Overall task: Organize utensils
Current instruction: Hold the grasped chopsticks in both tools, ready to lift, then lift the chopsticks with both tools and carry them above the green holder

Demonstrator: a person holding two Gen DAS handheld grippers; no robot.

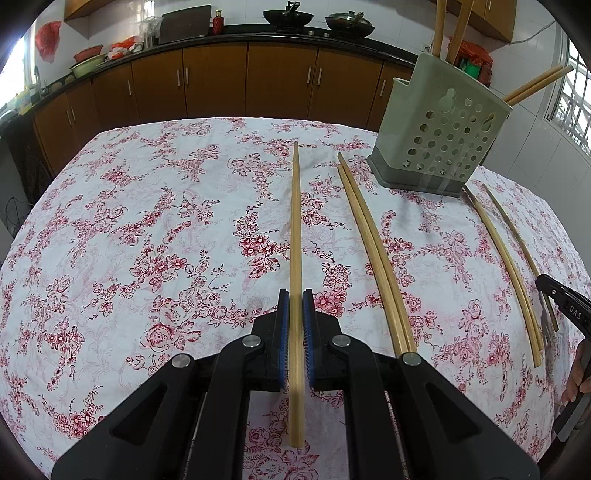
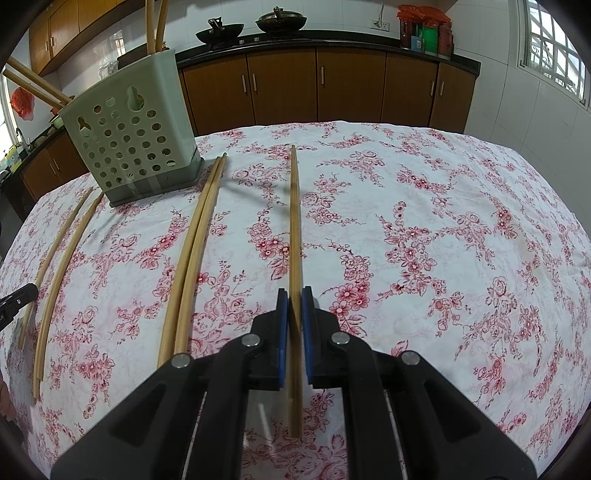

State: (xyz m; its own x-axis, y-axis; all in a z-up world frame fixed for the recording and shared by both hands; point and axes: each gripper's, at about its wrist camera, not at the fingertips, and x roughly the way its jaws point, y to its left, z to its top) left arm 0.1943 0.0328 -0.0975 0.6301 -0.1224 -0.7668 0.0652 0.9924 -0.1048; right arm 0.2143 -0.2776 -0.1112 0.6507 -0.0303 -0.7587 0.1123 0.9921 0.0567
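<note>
Brown kitchen cabinets (image 1: 221, 81) behind a tabletop under red-flowered white cloth (image 1: 129, 221); from the left wrist, left gripper (image 1: 295, 299) fingers closed on a single long bamboo chopstick (image 1: 295, 229), a loose chopstick pair (image 1: 373, 251) to its right, perforated grey-green plastic utensil holder (image 1: 439, 136) standing beyond with chopsticks inside. From the right wrist, right gripper (image 2: 294, 297) fingers clamped on another bamboo chopstick (image 2: 294, 221), two chopstick pairs lying on its left, holder at far left.

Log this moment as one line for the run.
left hand-held gripper: straddles chopstick, grip unclear | right hand-held gripper: straddles chopstick, grip unclear | utensil holder: upright, chopsticks inside
</note>
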